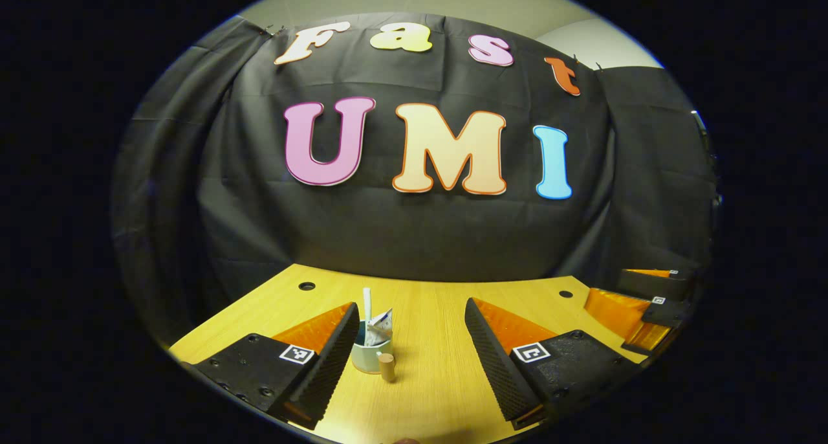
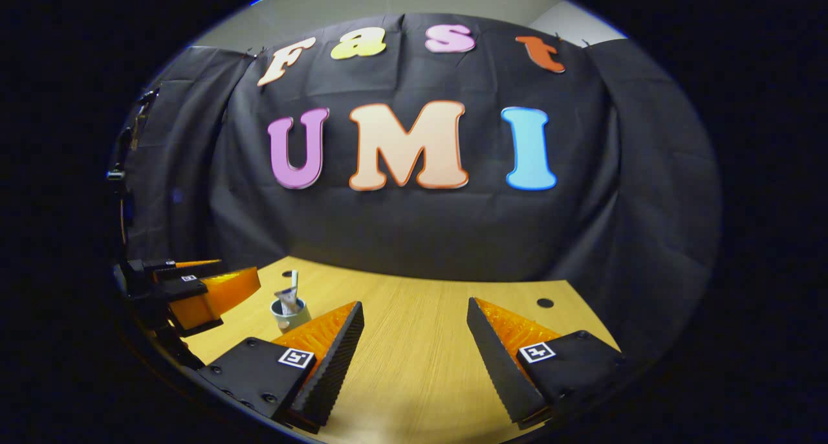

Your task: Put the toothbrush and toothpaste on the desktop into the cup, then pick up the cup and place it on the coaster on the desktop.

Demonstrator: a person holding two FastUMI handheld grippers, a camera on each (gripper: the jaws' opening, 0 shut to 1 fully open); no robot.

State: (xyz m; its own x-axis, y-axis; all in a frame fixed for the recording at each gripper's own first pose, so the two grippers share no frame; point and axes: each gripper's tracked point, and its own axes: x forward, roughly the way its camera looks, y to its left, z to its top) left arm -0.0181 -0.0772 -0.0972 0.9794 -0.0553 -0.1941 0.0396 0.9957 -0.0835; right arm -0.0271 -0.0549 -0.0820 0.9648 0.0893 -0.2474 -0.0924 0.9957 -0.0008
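Note:
A pale cup (image 1: 369, 358) stands upright on the wooden desktop (image 1: 433, 314), with a white toothbrush (image 1: 367, 303) and a toothpaste tube (image 1: 380, 325) sticking out of it. A short wooden peg (image 1: 387, 367) juts from the cup's near side. My left gripper (image 1: 414, 366) is open, and the cup sits just inside its left finger (image 1: 336, 356), apart from the right one. In the right gripper view the cup (image 2: 289, 315) stands to the far left, beyond my open right gripper (image 2: 414, 360), which has nothing between its fingers. No coaster can be made out.
The right gripper (image 1: 647, 308) shows at the desktop's right edge in the left gripper view. The left gripper (image 2: 200, 292) hovers left of the cup in the right gripper view. Cable holes (image 1: 306, 286) (image 2: 545, 302) mark the desk's back corners, under the black cloth wall.

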